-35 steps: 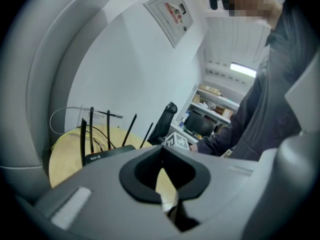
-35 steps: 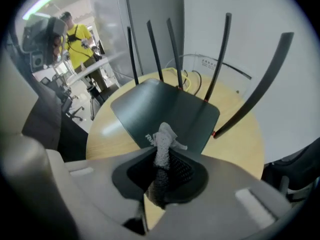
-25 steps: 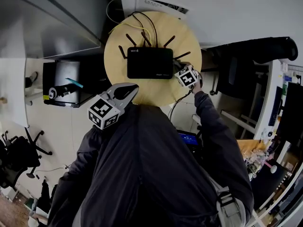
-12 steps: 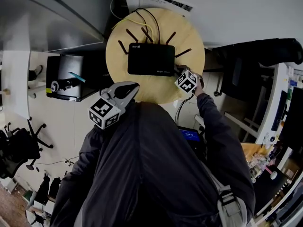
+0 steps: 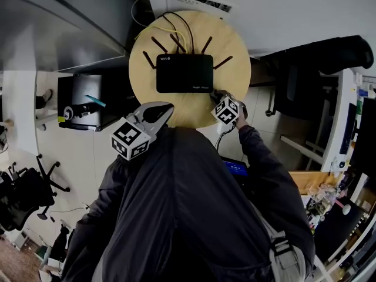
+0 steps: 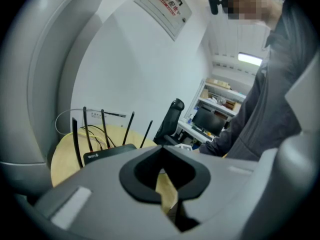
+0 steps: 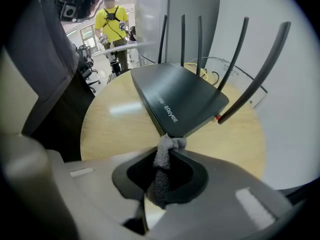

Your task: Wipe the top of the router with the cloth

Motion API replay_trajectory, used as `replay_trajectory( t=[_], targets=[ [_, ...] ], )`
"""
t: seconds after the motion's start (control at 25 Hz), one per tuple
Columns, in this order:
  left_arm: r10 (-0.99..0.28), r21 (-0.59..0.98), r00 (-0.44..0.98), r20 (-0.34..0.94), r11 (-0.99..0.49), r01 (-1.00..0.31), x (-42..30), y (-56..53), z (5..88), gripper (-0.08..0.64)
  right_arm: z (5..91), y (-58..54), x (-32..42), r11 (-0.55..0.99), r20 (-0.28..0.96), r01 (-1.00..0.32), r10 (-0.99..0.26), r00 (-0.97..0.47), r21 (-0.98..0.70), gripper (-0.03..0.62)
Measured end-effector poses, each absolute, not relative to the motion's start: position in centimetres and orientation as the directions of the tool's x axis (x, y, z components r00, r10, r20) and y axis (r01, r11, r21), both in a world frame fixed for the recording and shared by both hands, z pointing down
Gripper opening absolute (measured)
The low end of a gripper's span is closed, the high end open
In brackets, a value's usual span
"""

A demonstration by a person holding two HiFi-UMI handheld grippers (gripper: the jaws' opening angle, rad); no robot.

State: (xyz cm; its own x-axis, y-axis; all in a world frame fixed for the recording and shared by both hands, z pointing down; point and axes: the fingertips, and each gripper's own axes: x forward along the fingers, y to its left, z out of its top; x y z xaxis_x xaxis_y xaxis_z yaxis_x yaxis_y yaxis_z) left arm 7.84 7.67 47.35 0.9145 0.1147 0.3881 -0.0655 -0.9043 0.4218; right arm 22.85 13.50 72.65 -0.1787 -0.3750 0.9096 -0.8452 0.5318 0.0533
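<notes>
A black router [image 5: 184, 73] with several upright antennas lies flat on a round wooden table [image 5: 231, 46]. My right gripper [image 5: 218, 97] sits at the router's front right corner, shut on a grey cloth [image 7: 161, 170]. In the right gripper view the cloth's bunched end touches the near corner of the router [image 7: 175, 96]. My left gripper [image 5: 164, 108] hangs by the table's front edge, close to my body and left of the router. In the left gripper view the left gripper [image 6: 161, 186] is shut with nothing in it, and the router [image 6: 107, 153] lies beyond.
Yellow and black cables [image 5: 176, 29] run from the router's back to the wall. A black office chair [image 5: 320, 57] stands right of the table, a dark shelf unit [image 5: 85, 101] left of it. A person in a yellow shirt [image 7: 113, 26] stands far off.
My right gripper with the cloth has drawn back from the router's right side to its front right corner. The left gripper has stayed put.
</notes>
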Motion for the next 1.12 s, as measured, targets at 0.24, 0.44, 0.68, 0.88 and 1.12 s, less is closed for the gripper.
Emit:
replay_trajectory(
  t=[0.24,0.44,0.68,0.88,1.12],
  targets=[
    [0.137,0.416,0.921,0.366,-0.909,-0.030,7.7,7.3,47.2,0.000,66.2,12.4,17.6,0.547,0.833,-0.835,-0.487,-0.263,0.057,0.031],
    [0.176,0.409,0.924,0.339,-0.912,0.024,7.9,7.2,47.0,0.000,58.0,9.5,13.2,0.552,0.726,-0.832,-0.591,-0.352,0.046,0.031],
    [0.221,0.402,0.925,0.310,-0.912,0.084,7.8,7.1,46.7,0.000,51.0,7.9,10.2,0.535,0.632,-0.843,-0.673,-0.384,0.058,0.031],
    [0.251,0.410,0.921,0.298,-0.905,0.114,7.3,7.0,47.0,0.000,49.7,8.2,9.3,0.515,0.637,-0.852,-0.688,-0.346,0.093,0.031],
    [0.303,0.414,0.910,0.284,-0.895,0.169,7.2,7.9,47.0,0.000,49.6,9.0,9.2,0.469,0.643,-0.877,-0.705,-0.299,0.106,0.031]
  ],
)
